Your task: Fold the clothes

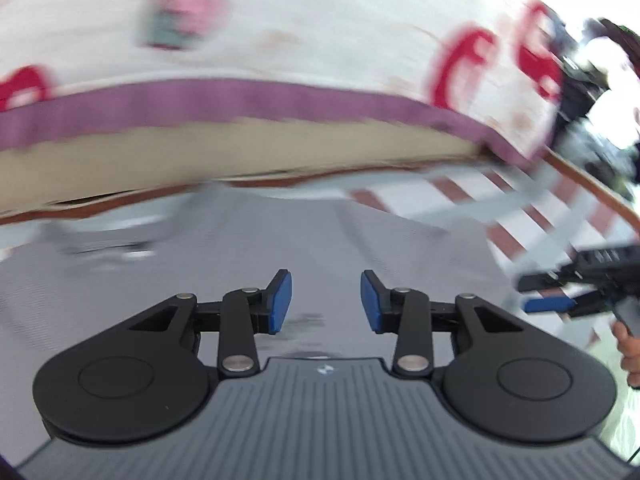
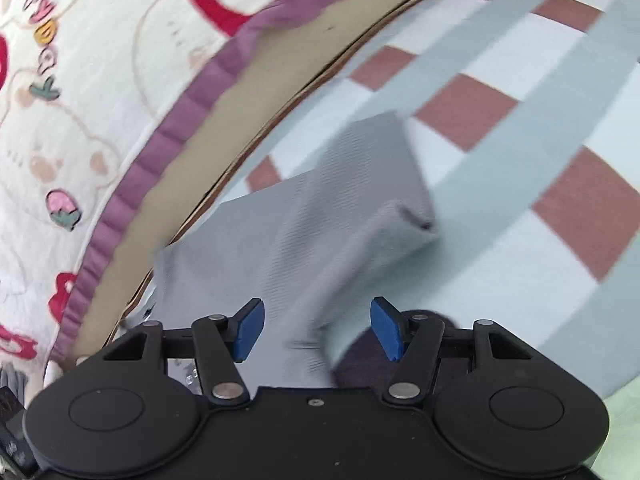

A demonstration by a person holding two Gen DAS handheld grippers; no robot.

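A grey ribbed garment [image 1: 280,248] lies on the checked sheet [image 1: 540,216]; in the right wrist view the garment [image 2: 304,232] shows a folded sleeve at its far end. My left gripper [image 1: 326,302] hovers just above the grey cloth, open and empty. My right gripper [image 2: 317,328] is open and empty over the garment's near edge. The right gripper also shows at the right edge of the left wrist view [image 1: 568,300], held by a hand. Both views are motion-blurred.
A cream quilt [image 1: 300,32] with red and pink prints and a purple border lies beyond the garment, above a tan strip [image 1: 240,156]. The quilt also fills the left of the right wrist view [image 2: 80,100]. Dark clutter [image 1: 592,100] stands at the far right.
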